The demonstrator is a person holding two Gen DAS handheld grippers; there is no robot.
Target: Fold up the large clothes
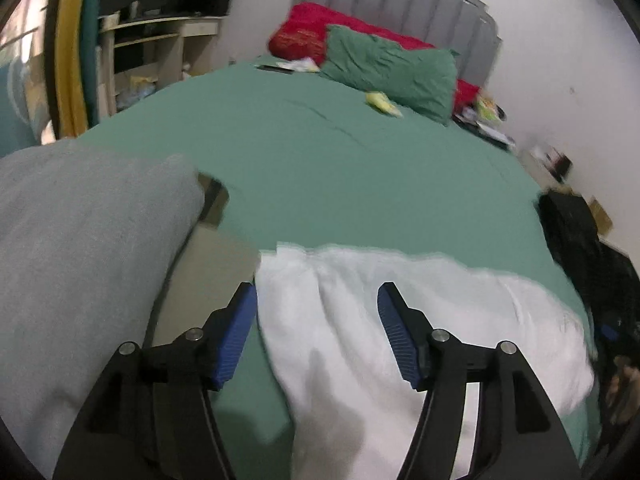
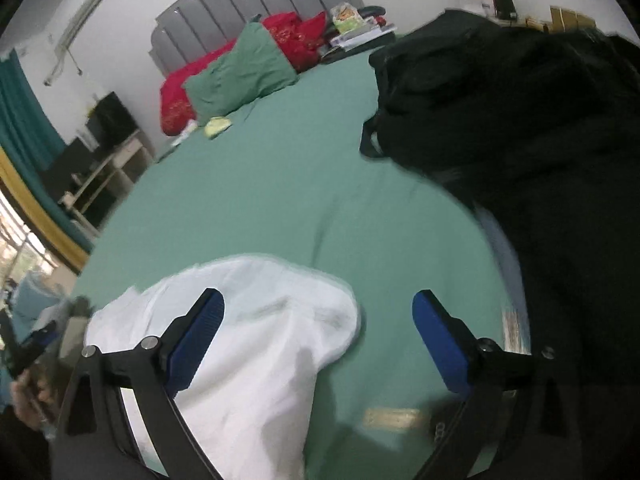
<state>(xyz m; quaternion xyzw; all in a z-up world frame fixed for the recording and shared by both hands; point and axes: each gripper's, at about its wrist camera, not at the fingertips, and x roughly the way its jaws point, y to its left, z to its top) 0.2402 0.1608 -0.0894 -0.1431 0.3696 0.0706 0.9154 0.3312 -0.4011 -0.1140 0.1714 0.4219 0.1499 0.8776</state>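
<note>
A white garment (image 1: 420, 320) lies bunched on the green bed sheet (image 1: 340, 168) near the bed's front edge. It also shows in the right wrist view (image 2: 260, 340). My left gripper (image 1: 318, 300) is open and empty, just above the garment's left part. My right gripper (image 2: 318, 308) is open and empty, above the garment's right edge and the sheet (image 2: 300, 184). A grey garment (image 1: 80, 260) is heaped at the left. A pile of black clothes (image 2: 520, 120) sits at the right.
A green pillow (image 1: 392, 68) and a red blanket (image 1: 304, 32) lie by the grey headboard (image 1: 400, 4). Small items and books sit at the bed's far right (image 1: 488, 116). A desk with shelves (image 1: 152, 52) stands left of the bed.
</note>
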